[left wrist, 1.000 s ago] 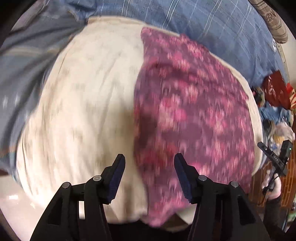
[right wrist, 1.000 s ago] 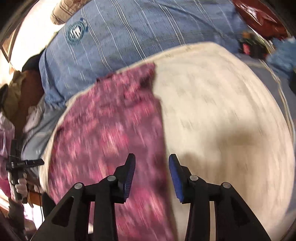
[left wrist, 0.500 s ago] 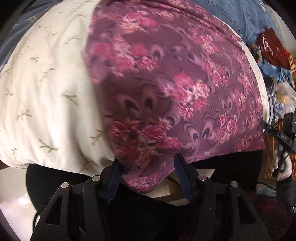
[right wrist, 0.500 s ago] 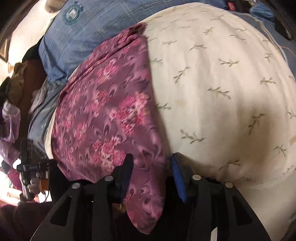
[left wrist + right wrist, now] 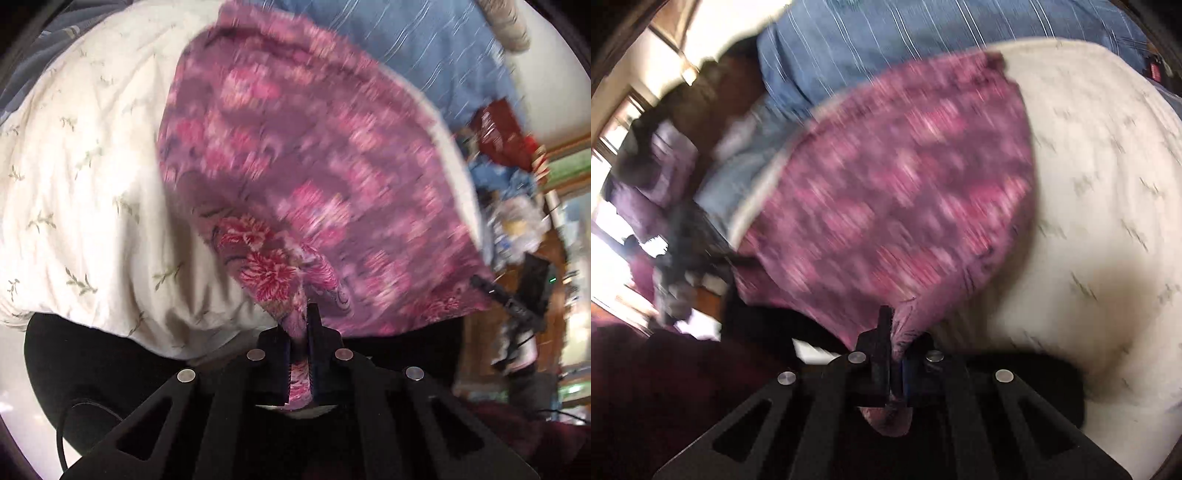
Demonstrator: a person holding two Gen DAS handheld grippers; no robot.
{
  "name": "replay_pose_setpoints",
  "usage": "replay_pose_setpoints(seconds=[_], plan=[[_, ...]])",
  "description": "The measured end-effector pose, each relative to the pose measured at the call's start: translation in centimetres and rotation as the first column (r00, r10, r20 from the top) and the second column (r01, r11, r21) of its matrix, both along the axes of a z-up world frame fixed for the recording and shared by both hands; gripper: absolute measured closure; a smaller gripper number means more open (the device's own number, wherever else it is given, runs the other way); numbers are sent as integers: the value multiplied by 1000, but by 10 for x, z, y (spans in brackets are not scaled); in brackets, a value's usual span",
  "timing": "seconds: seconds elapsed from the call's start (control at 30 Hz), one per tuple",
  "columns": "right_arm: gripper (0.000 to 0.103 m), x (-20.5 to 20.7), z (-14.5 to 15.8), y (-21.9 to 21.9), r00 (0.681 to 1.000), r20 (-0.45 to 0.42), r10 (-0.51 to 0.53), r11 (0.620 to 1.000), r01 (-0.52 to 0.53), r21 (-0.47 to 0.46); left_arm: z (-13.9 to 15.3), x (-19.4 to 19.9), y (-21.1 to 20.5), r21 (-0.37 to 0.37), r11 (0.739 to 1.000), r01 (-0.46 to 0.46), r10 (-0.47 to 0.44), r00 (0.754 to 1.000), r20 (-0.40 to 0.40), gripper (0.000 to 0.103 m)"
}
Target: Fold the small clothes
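Note:
A purple garment with pink flowers [image 5: 295, 155] lies spread on a cream cushion with small leaf sprigs [image 5: 85, 177]. My left gripper [image 5: 300, 325] is shut on the garment's near left corner, with the cloth pinched between the jaws. In the right wrist view the same garment [image 5: 894, 192] lies on the cushion [image 5: 1100, 192]. My right gripper [image 5: 895, 332] is shut on its near right corner. Both views are blurred by motion.
A blue striped cloth [image 5: 424, 48] lies behind the cushion, also in the right wrist view [image 5: 923, 33]. Piled clothes and clutter [image 5: 509, 177] sit at the right. A dark surface [image 5: 92, 362] is below the cushion's near edge.
Both grippers were open over the garment's near edge. Now both have shut on its near corners, and the cloth is lifting and moving.

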State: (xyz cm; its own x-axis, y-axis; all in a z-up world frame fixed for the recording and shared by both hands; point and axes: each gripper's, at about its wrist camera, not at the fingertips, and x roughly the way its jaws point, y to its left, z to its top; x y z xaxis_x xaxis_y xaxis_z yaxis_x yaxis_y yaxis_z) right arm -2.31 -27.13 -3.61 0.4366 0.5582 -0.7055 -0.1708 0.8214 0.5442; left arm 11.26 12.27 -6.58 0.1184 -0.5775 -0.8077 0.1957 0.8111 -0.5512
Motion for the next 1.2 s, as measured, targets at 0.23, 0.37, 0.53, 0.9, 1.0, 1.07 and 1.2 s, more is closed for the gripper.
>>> replay_pose_setpoints(seconds=[0.23,0.37,0.53,0.9,1.0,1.07,1.2], plan=[[100,29,28,-4,987,126,-95,981,72,181,28,27,32,-163,983,-86,92,995,30,98],[100,51,40,-20,970,165,-178,959,133,252,34,50,41,-205,969,-141,152,987,42,98],[100,84,44,-41,952,177,-250,934,189,303,44,84,47,-238,948,-211,233,970,66,98],[100,199,33,-66,925,145,-352,887,280,366,49,193,38,-219,920,-324,353,929,109,98],[100,217,18,-66,928,96,-361,885,308,348,42,200,28,-223,936,-271,292,954,67,98],[100,220,10,-65,931,79,-356,890,311,334,43,188,19,-156,969,-194,211,972,101,88],[99,211,-3,-67,926,46,-376,885,343,315,46,143,6,-44,998,-43,49,986,157,36]])
